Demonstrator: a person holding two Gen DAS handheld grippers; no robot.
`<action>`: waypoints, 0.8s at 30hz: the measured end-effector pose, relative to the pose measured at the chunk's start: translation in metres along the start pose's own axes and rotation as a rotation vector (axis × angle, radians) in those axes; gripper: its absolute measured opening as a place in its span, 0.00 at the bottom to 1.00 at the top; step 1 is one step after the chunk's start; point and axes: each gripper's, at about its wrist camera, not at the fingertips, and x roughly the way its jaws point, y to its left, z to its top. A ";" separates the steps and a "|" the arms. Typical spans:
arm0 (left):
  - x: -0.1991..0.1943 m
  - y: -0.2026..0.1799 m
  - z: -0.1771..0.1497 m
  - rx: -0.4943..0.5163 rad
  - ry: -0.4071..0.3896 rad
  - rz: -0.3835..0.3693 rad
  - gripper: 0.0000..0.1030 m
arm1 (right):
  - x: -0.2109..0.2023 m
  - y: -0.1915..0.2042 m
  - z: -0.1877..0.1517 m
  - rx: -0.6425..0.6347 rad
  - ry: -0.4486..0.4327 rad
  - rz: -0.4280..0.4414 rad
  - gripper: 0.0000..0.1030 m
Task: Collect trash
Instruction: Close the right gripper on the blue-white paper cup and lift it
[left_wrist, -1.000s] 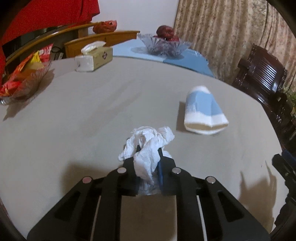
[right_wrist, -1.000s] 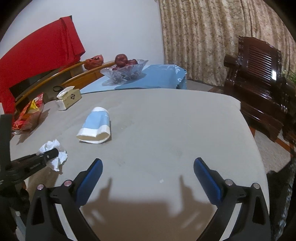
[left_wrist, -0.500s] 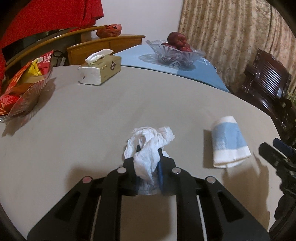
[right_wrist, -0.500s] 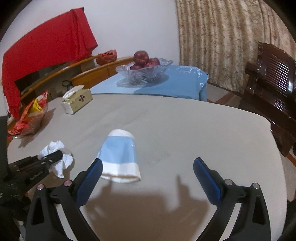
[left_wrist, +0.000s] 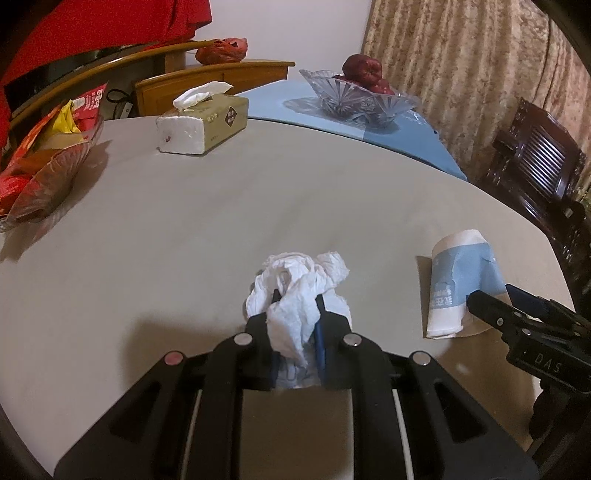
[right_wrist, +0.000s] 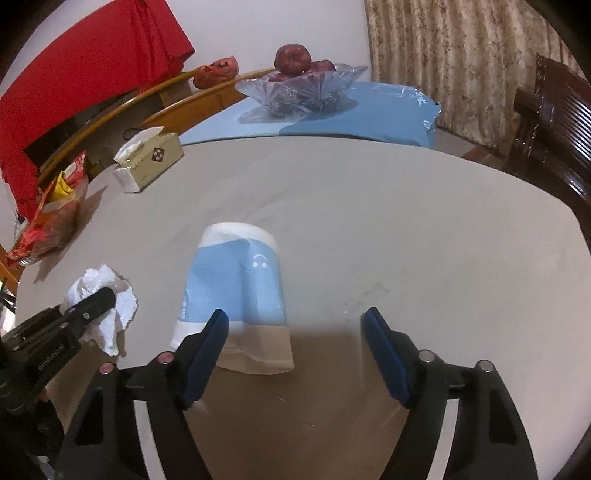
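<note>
- Near the tissue box (left_wrist: 201, 123), on the table (right_wrist: 406, 221): left gripper (left_wrist: 295, 321) clenched on crumpled tissue (left_wrist: 295, 288); soft, light
- right gripper (right_wrist: 295, 332) closing around flattened paper cup (right_wrist: 236, 291), untouched; flimsy, likely crushable; grip mid-body

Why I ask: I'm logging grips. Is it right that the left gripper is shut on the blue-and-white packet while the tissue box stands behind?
Not quite. In the left wrist view the left gripper is shut on the crumpled tissue, not the packet, which lies on the table. The tissue box does stand behind.

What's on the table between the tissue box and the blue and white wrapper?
Nothing: bare table separates the tissue box from the wrapper, in the right wrist view.
</note>
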 end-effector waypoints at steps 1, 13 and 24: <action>0.000 0.000 0.000 0.000 0.002 0.000 0.14 | 0.000 0.000 0.000 0.003 0.000 0.004 0.69; -0.007 -0.007 -0.001 0.020 0.008 -0.002 0.15 | -0.012 0.008 -0.005 0.001 -0.007 0.121 0.13; -0.040 -0.045 -0.007 0.085 -0.023 -0.043 0.15 | -0.071 -0.005 -0.013 -0.043 -0.098 0.056 0.13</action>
